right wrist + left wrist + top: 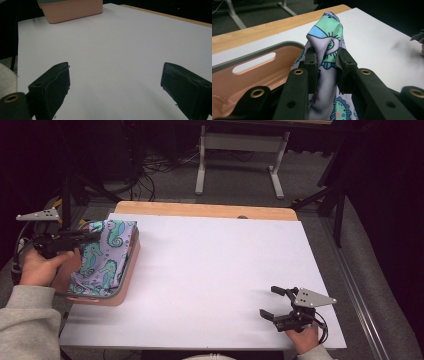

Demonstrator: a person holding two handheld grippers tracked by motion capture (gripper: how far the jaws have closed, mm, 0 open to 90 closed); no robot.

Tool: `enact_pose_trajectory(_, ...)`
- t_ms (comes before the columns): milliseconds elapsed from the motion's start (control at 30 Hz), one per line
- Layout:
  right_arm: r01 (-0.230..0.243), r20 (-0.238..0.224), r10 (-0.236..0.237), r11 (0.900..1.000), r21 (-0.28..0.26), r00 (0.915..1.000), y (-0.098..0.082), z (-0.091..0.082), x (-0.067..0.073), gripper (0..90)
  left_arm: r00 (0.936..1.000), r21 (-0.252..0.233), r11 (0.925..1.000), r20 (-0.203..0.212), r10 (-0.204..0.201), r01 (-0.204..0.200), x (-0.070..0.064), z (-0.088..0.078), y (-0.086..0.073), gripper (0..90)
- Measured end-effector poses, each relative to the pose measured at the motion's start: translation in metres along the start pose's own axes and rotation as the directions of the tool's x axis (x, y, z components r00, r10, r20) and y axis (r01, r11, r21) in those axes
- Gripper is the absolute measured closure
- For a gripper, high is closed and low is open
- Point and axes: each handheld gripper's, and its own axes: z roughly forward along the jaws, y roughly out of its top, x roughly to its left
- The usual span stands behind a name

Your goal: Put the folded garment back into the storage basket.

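My left gripper (325, 62) is clenched on a bunched fold of the seahorse cloth (102, 257), which lies draped in the pink basket (131, 270) at the table's (215, 270) left edge; my right gripper (281, 305) rests with jaws spread wide and nothing between them, well apart near the front right corner. The risk I judge: the pinch is only on a narrow ridge of slick fabric, so a quick pull could let it slide out, or the trailing cloth could catch the basket rim and drag the basket along. The cloth's long axis runs front to back along the basket, its pinched peak pointing up and away from me
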Motion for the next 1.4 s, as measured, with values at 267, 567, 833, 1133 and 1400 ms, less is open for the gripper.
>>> enact_pose_trajectory(267,0.000,0.002,0.000,1.000,0.001,1.0000,0.000,0.000,0.000,9.0,0.9987,0.027,0.9992,-0.042,-0.030,0.031,0.011,0.010,-0.001,73.1)
enact_pose_trajectory(567,-0.001,0.003,0.001,1.000,-0.002,1.0000,0.000,-0.001,-0.001,9.0,0.9951,0.064,0.9970,-0.091,-0.038,0.044,0.016,0.022,-0.004,72.6)
enact_pose_trajectory(833,0.000,0.003,0.000,1.000,-0.002,1.0000,0.000,-0.001,0.000,9.0,0.9891,0.106,0.9929,-0.142,-0.040,0.055,0.021,0.030,-0.005,72.4)
enact_pose_trajectory(1133,0.002,0.004,-0.002,1.000,-0.002,1.0000,0.000,-0.002,0.000,9.0,0.9838,0.111,0.9903,-0.167,-0.064,0.084,0.027,0.032,-0.008,72.4)
enact_pose_trajectory(1400,-0.001,0.009,0.001,1.000,-0.008,1.0000,0.000,-0.005,0.001,9.0,0.9761,0.103,0.9909,-0.208,-0.064,0.087,0.027,0.031,-0.007,63.8)
